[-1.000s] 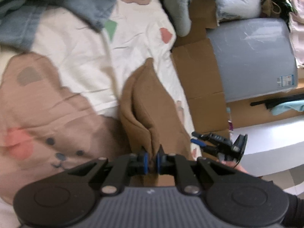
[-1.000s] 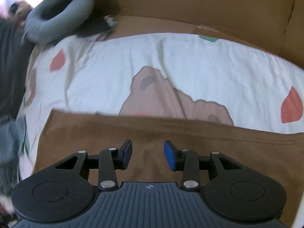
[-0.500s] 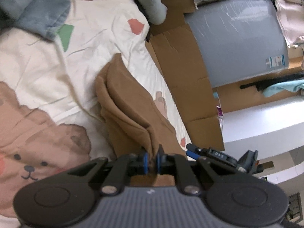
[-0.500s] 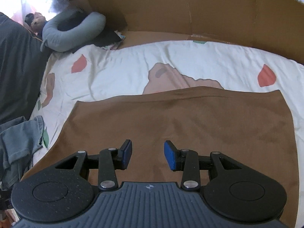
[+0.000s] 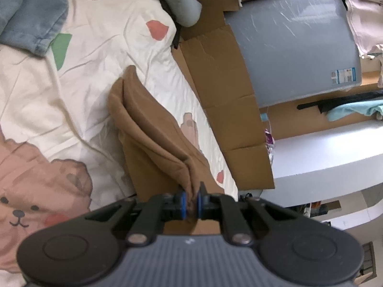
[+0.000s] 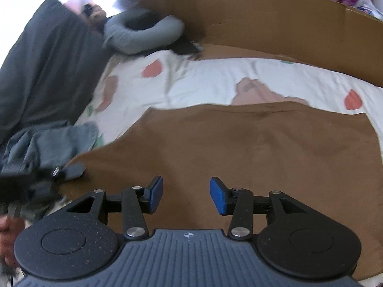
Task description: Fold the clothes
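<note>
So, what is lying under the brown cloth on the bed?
The brown cloth lies on the white patterned bedsheet. A pink bear print shows at its far edge; the rest beneath is covered.

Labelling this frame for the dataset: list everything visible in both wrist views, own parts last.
brown garment: 1, brown, spread on the bed, one edge pinched
bedsheet: 1, white with bear print, under the garment
denim clothing: 1, blue, far left on the sheet
neck pillow: 1, grey, head of the bed
dark cover: 1, charcoal, left of the pillow
cardboard: several panels, tan, along the bed's edge
grey slab: 1, plastic-wrapped, beyond the cardboard
left gripper: black, blue pads, shut on the garment
right gripper: black, blue pads, jaws opening, nothing between, above the garment
</note>
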Available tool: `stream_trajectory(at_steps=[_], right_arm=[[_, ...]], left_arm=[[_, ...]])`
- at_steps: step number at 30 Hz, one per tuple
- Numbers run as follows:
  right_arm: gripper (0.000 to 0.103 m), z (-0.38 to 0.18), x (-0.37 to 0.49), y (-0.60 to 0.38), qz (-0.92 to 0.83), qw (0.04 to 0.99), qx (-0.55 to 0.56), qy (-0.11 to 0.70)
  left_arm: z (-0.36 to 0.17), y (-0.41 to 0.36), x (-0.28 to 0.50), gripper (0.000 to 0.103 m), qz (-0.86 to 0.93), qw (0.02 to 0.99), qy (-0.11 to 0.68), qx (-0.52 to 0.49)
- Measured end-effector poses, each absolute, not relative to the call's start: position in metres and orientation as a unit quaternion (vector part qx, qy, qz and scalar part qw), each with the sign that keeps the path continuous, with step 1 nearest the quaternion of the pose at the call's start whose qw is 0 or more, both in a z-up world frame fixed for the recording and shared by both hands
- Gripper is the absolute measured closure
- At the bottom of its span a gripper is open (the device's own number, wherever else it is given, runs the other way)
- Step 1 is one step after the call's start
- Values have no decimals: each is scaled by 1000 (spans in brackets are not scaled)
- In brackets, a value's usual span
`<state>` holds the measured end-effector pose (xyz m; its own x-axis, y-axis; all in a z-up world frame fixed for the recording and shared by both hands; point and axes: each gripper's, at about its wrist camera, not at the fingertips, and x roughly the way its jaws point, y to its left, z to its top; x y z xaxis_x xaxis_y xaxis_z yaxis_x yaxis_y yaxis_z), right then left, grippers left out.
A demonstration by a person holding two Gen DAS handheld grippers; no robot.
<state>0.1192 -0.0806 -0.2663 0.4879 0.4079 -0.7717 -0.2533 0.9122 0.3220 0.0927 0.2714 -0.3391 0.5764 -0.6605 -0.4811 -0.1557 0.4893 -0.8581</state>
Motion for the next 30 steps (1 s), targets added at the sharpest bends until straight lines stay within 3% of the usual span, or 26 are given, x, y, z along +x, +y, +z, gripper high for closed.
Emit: stream_trajectory(at_steps=[9, 30], right_arm=[[51, -265, 78, -27, 294, 844, 41, 448], [47, -268, 88, 40, 329, 862, -54, 382]], left_arm=[[-334, 267, 100, 94, -168, 739, 436, -486], [-338, 271, 98, 93, -153, 716, 428, -529]])
